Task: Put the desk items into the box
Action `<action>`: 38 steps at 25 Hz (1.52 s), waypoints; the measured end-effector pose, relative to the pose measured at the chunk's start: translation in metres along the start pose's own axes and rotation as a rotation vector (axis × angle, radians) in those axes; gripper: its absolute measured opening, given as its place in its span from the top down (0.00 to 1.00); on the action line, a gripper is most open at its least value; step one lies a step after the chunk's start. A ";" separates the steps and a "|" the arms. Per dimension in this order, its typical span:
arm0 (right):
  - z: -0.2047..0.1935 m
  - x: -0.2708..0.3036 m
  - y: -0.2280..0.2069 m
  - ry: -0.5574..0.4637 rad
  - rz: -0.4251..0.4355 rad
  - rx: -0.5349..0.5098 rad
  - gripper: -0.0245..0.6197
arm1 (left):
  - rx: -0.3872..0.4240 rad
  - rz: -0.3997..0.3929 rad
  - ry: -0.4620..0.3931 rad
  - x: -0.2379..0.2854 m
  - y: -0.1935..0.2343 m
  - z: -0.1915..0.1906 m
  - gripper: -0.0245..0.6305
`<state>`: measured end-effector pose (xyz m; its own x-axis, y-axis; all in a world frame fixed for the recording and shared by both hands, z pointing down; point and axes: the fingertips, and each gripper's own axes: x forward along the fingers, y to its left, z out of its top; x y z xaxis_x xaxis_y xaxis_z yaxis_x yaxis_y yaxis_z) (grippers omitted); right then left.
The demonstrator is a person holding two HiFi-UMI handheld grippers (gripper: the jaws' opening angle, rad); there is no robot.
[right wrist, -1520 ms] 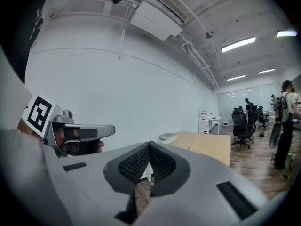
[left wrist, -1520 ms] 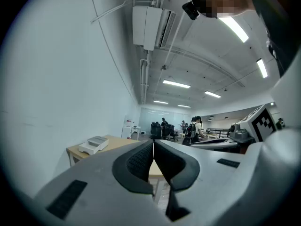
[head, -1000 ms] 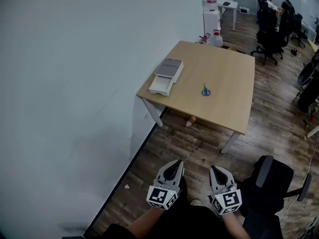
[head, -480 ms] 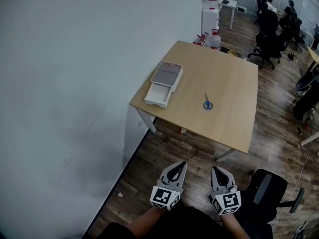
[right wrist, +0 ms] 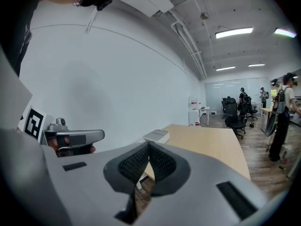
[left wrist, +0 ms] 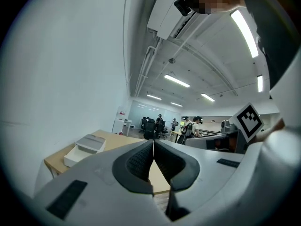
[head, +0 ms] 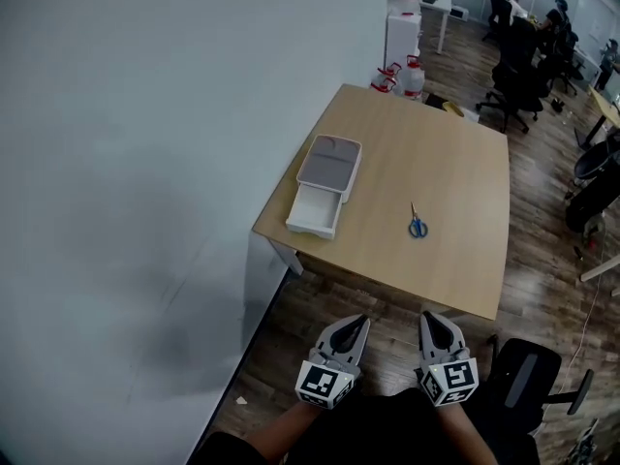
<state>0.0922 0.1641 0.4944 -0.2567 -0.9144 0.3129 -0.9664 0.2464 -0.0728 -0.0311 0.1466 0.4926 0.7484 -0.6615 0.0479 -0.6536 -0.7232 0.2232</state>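
A wooden desk (head: 455,172) stands against the white wall. On its left part sits a white box (head: 325,184) with a grey lid and its drawer pulled out toward me. Blue-handled scissors (head: 417,223) lie near the desk's front middle. Both grippers are held low in front of me, short of the desk's near edge: the left gripper (head: 355,327) and the right gripper (head: 426,322) are each shut with nothing between the jaws. The box (left wrist: 84,148) shows far ahead in the left gripper view and, small, as the box (right wrist: 156,135) in the right gripper view.
A black office chair (head: 523,381) stands just right of me on the wooden floor. The white wall (head: 145,163) runs along the left. Water jugs (head: 414,74) stand behind the desk, and more chairs and people (head: 523,46) fill the far right.
The view has moved closer to the desk, which now sits lower and larger in the head view. Both grippers stay shut and side by side.
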 end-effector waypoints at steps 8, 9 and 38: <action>-0.010 0.038 -0.009 0.052 -0.045 -0.006 0.87 | -0.050 -0.019 0.010 0.015 0.035 -0.010 0.94; -0.011 0.042 -0.013 0.056 -0.050 -0.009 0.87 | -0.062 -0.012 0.007 0.017 0.038 -0.010 0.94; -0.112 0.275 -0.213 0.438 -0.121 0.101 0.76 | -0.089 0.057 0.156 0.223 0.156 -0.022 0.94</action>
<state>0.2285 -0.1040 0.7018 -0.1345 -0.7078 0.6935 -0.9909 0.0943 -0.0960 0.0364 -0.1095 0.5597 0.7231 -0.6573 0.2121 -0.6883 -0.6604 0.3002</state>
